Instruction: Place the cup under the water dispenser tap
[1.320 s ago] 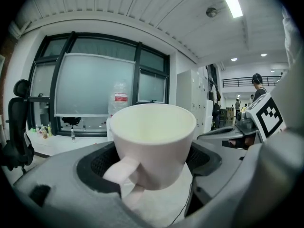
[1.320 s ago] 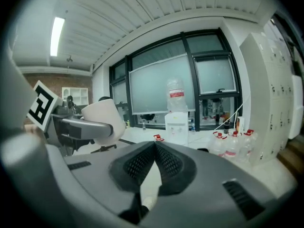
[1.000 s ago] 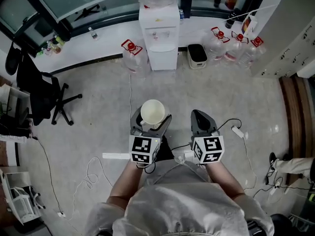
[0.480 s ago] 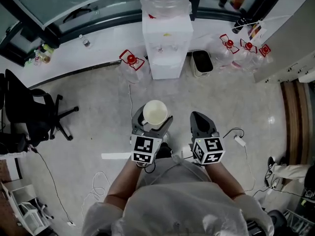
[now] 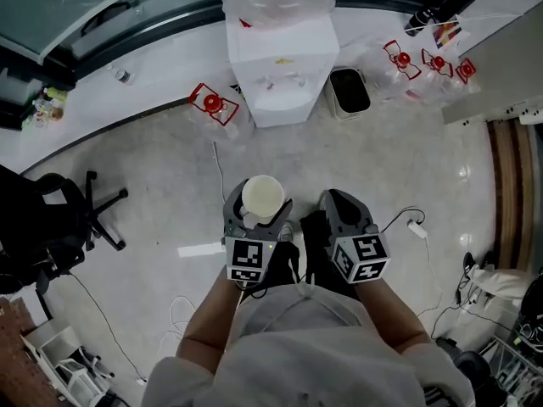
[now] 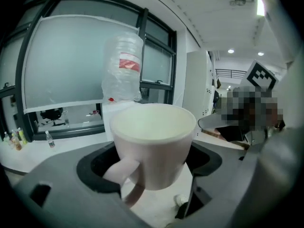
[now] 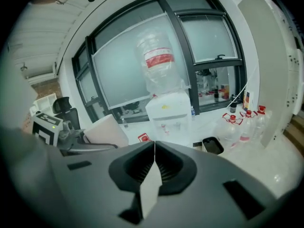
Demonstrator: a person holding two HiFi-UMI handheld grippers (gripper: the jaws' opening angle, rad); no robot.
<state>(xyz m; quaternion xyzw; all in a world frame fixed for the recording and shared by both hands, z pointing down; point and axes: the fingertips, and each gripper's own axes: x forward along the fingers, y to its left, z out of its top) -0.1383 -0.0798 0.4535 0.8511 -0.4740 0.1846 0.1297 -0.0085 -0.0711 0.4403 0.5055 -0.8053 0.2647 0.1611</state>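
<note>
left gripper (image 5: 258,203) clamped on the cream ceramic cup (image 6: 154,144). cup's upright, handle facing the cam at lower left. in head view it sits mid-frame, well short of the white water dispenser w/ clear bottle on top (image 5: 280,58) at top centre. right gripper (image 7: 154,151): jaws pressed together, nothing in 'em. to do it well: carry level, line the rim up under one tap (image 7: 166,126), go in from the front, seat the base before letting go.
</note>
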